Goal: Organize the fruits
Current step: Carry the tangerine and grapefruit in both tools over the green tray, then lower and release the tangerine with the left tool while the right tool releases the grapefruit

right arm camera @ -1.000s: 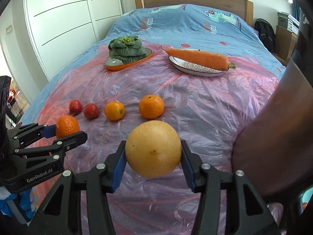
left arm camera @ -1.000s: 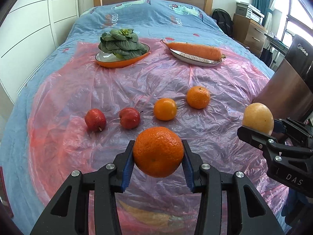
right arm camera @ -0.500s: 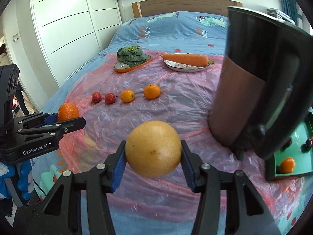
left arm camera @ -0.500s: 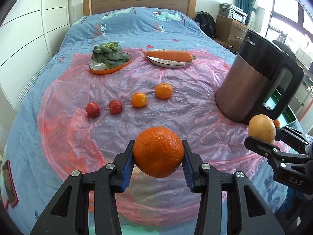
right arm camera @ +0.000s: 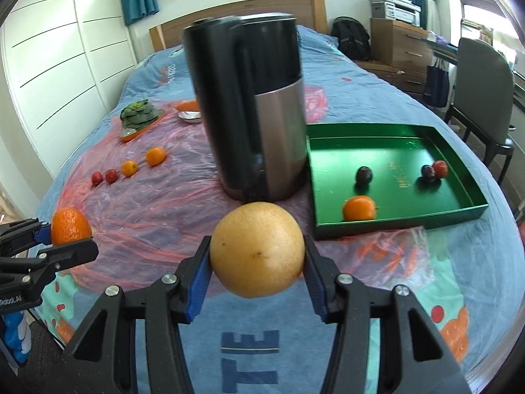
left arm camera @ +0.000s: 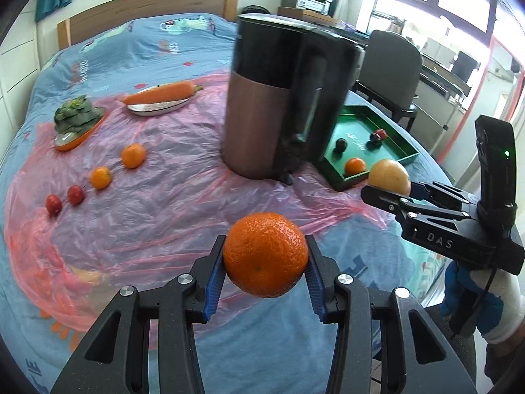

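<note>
Right wrist view: blurred kettle (right arm camera: 252,111), seemingly touching green tray (right arm camera: 459,211).

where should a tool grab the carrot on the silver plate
Grip the carrot across its thick middle, coming from above. It lies flat along the silver plate, its body overhanging the rim at both ends, so the pads can close on its long sides without hitting the plate. The tapered tip looks likelier to slip.

Right gripper (right arm camera: 257,262) clamps a yellow fruit (right arm camera: 257,249) near green tray (right arm camera: 393,226).
</note>
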Available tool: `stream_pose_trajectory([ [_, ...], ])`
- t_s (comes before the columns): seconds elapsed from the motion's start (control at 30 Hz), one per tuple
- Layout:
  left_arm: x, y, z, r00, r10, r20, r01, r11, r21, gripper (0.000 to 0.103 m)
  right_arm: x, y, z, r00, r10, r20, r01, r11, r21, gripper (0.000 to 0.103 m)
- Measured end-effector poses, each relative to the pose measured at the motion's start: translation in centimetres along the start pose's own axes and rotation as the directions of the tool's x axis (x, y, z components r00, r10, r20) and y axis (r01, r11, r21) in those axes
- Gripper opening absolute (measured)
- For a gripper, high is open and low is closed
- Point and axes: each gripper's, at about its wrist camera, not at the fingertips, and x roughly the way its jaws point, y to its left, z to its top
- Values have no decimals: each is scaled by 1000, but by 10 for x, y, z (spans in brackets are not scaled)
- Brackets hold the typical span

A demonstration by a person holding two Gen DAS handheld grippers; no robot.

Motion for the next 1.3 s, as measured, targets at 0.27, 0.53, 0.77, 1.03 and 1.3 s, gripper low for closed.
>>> stream_pose_trajectory([
  [0.27, 31, -75, 26, 997, -72, -23, 74, 988, 137, 39, -6, -71, 1, 995, -88, 41, 83, 991, 108, 55],
  [0.53, 77, -117, 67, 995, -94, -17, 96, 975, 203, 39, 11, -136, 10, 981, -179, 81, 162, 969, 186, 55],
  [0.77, 126, -145, 102, 995, -95, -16, 96, 966, 241, 39, 35, -195, 30, 958, -263, 110, 226, 936, 269, 55],
  [1.03, 177, -168, 125, 991, -124, -43, 131, 960, 245, 39, 68, -239, 49, 942, -328, 70, 302, 920, 251, 55],
  [1.3, 209, -184, 126, 990, -121, -71, 135, 956, 262, 39, 88, -258, 45, 932, -363, 16, 352, 913, 205, 55],
])
